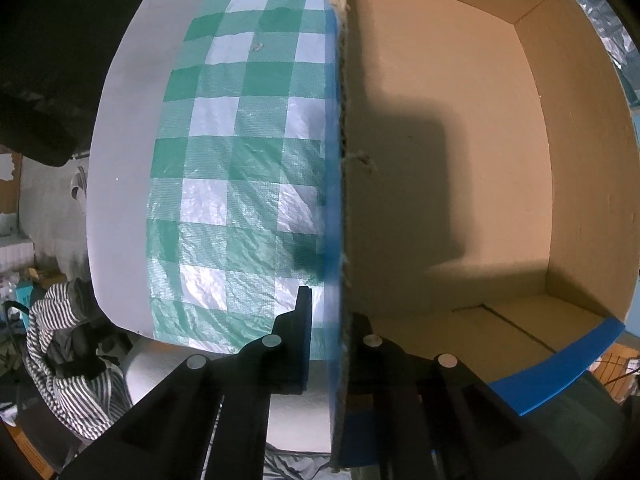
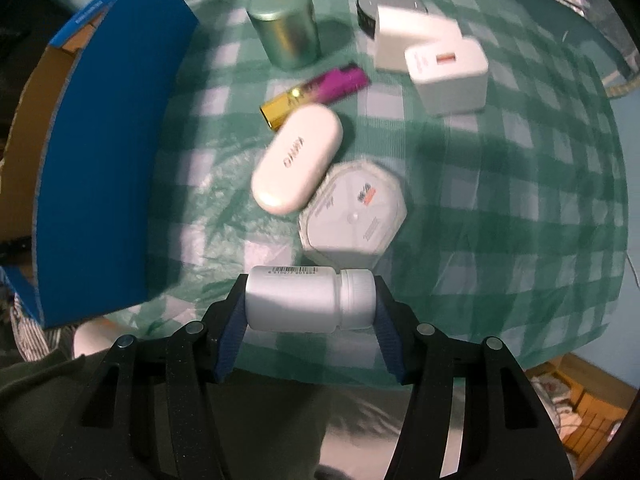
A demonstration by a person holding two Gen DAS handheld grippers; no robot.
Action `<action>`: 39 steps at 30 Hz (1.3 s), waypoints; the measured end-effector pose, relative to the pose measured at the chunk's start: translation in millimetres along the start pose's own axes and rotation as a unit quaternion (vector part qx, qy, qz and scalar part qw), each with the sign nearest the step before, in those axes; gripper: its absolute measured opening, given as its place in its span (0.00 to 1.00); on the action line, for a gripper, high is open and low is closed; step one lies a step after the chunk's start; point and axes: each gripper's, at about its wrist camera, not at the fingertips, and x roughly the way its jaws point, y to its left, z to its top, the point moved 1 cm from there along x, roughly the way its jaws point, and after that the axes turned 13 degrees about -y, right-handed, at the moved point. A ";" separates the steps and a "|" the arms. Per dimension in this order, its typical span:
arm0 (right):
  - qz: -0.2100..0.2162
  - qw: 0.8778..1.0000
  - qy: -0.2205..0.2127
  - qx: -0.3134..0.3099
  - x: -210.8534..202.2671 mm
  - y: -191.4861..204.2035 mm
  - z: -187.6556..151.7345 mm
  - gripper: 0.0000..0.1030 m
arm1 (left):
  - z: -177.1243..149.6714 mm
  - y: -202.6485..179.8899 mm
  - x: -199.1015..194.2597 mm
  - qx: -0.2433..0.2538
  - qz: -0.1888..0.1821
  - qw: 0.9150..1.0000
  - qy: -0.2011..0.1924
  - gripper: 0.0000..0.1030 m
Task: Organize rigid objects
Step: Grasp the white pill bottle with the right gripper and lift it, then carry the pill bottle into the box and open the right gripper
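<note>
While clamped tight on one wall of the box (image 1: pixel 460 160), left tongs (image 1: pixel 332 344) pinch the cardboard edge, one finger outside, one inside. Box bare inside, blue outside, standing on the checked cloth (image 1: pixel 240 160) over the worktop. Right tongs (image 2: pixel 310 304), half open, grip a white bottle (image 2: pixel 296 300) crosswise, base to cap, above the cloth beside the box. Beyond: tin (image 2: pixel 284 28), chargers (image 2: pixel 448 76), hexagonal pillbox (image 2: pixel 352 216), oval case (image 2: pixel 296 160), purple-gold tube (image 2: pixel 316 92).
</note>
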 end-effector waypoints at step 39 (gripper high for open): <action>0.090 0.969 -0.063 -0.221 -9.5 160.4 180.0 0.56 | -7.2 -10.4 12.3 0.020 -0.013 1.000 -0.002 0.08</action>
